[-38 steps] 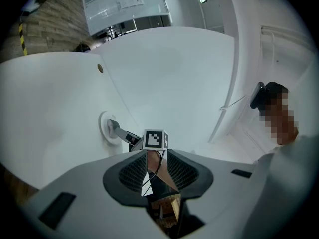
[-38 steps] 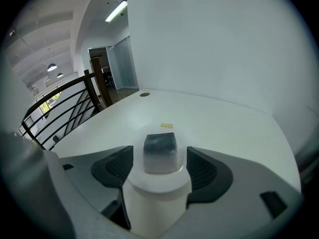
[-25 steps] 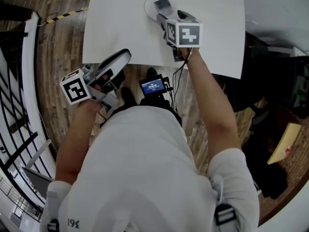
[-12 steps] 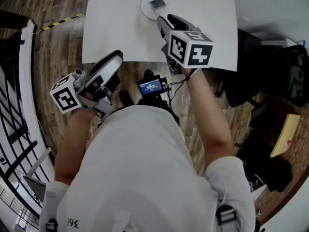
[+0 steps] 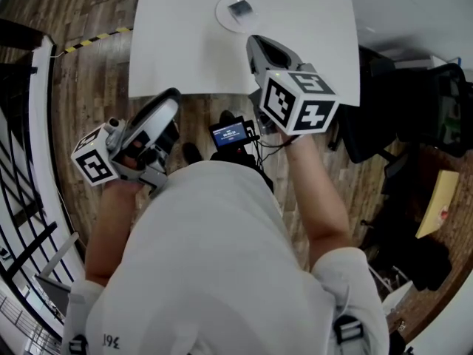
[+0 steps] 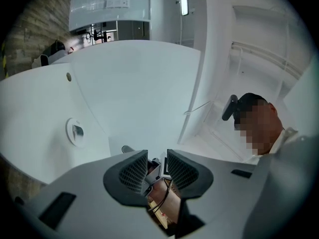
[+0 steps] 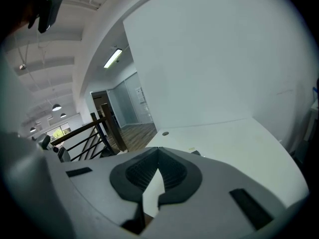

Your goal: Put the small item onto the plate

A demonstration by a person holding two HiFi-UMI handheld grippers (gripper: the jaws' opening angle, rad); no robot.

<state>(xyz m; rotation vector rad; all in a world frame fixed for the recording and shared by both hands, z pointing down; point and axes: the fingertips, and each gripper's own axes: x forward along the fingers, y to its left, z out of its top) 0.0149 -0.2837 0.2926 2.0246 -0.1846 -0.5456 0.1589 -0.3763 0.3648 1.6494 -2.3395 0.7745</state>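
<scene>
While the small item lies on the plate far up the tabletop in your head view, only the gripper views tell the jaws: your right tool has just closed empty, pressed together; your left tool stands spread, empty
</scene>
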